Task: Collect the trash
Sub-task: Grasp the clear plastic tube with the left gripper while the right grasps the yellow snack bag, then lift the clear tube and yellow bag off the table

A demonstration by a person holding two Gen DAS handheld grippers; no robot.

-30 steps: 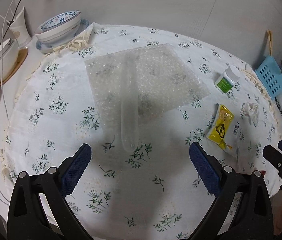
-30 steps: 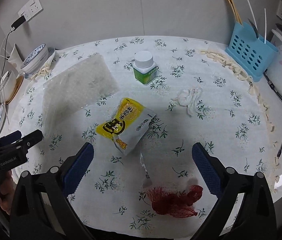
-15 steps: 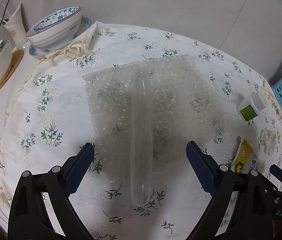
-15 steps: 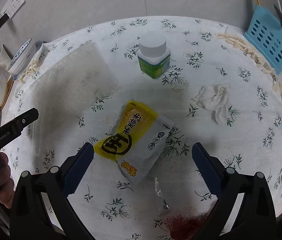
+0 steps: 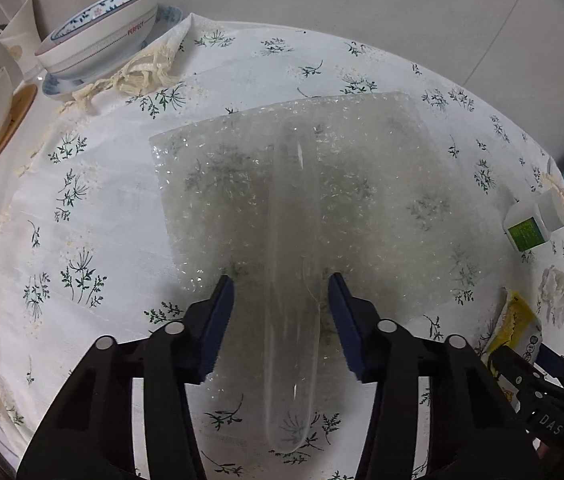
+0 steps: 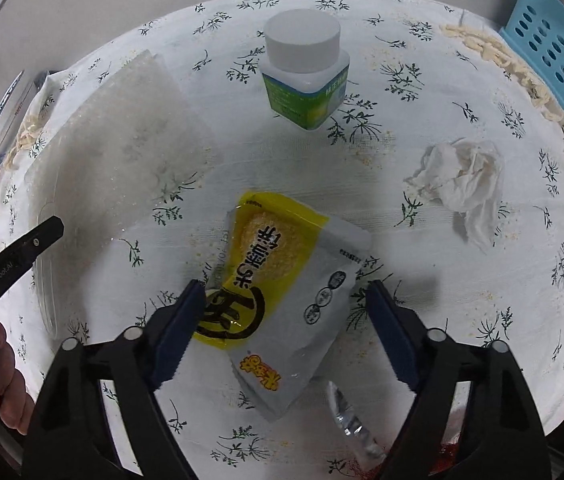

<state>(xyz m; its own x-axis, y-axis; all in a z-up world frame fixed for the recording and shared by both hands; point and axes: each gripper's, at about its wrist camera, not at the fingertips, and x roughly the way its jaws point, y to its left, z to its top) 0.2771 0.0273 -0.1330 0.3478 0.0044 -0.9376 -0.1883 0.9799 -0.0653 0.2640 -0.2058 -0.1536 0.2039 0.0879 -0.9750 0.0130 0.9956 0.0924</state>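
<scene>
A clear bubble wrap sheet (image 5: 382, 200) lies flat on the flowered tablecloth (image 5: 82, 208), with a raised clear fold (image 5: 294, 280) running down its middle. My left gripper (image 5: 280, 280) points down over it, jaws closing on either side of the fold; a gap still shows at the left pad. In the right wrist view a yellow and grey snack packet (image 6: 282, 280) lies between the closing jaws of my right gripper (image 6: 286, 285). Its left fingertip is at the packet's edge and the right pad stands just off it.
A white bottle with a green label (image 6: 306, 76) stands behind the packet and a crumpled tissue (image 6: 462, 176) lies to its right. A clear torn wrapper (image 6: 350, 420) and red netting (image 6: 446, 452) lie near the front edge. Bowls (image 5: 98, 40) sit far left, a blue basket (image 6: 554, 52) far right.
Both grippers have come down and forward, the left over the bubble wrap's fold, the right over the snack packet. Both pairs of jaws have narrowed from wide open.
</scene>
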